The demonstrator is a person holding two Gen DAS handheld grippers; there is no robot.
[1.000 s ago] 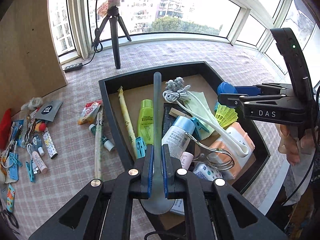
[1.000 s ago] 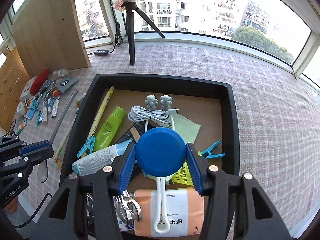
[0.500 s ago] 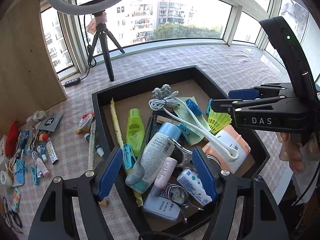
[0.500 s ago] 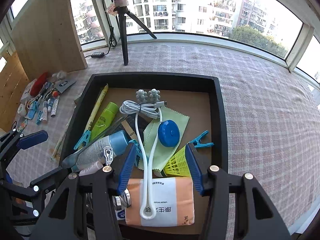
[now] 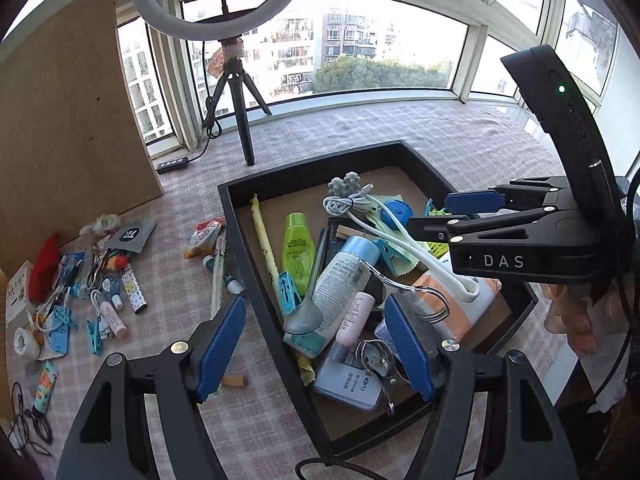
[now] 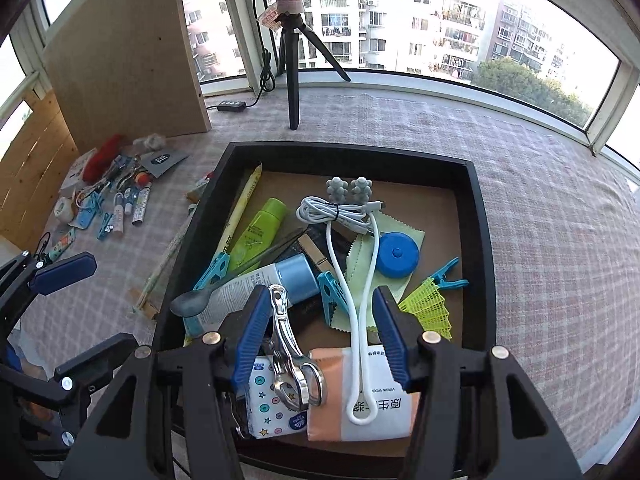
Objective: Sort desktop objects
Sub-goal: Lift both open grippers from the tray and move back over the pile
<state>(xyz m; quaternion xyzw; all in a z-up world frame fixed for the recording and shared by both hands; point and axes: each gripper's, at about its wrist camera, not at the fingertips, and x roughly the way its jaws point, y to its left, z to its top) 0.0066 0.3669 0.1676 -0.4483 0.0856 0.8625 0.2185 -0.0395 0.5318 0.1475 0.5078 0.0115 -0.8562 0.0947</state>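
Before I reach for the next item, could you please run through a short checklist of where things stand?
1. Left gripper empty, fingers apart: ok.
2. Right gripper empty, fingers apart: ok.
3. Spoon inside the tray: ok; it rests on the white bottle.
4. Blue disc in the tray: ok, on the green cloth.
5. Sorting done: not ok; a pile of small items lies on the tablecloth left of the tray.

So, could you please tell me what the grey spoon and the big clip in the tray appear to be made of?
Spoon: dull grey with no glints, so probably matte plastic or silicone, possibly brushed metal. Big clip: bright mirror-like highlights, so most likely polished or chromed steel. Tray: matte black walls, plastic or painted wood; I cannot tell which.
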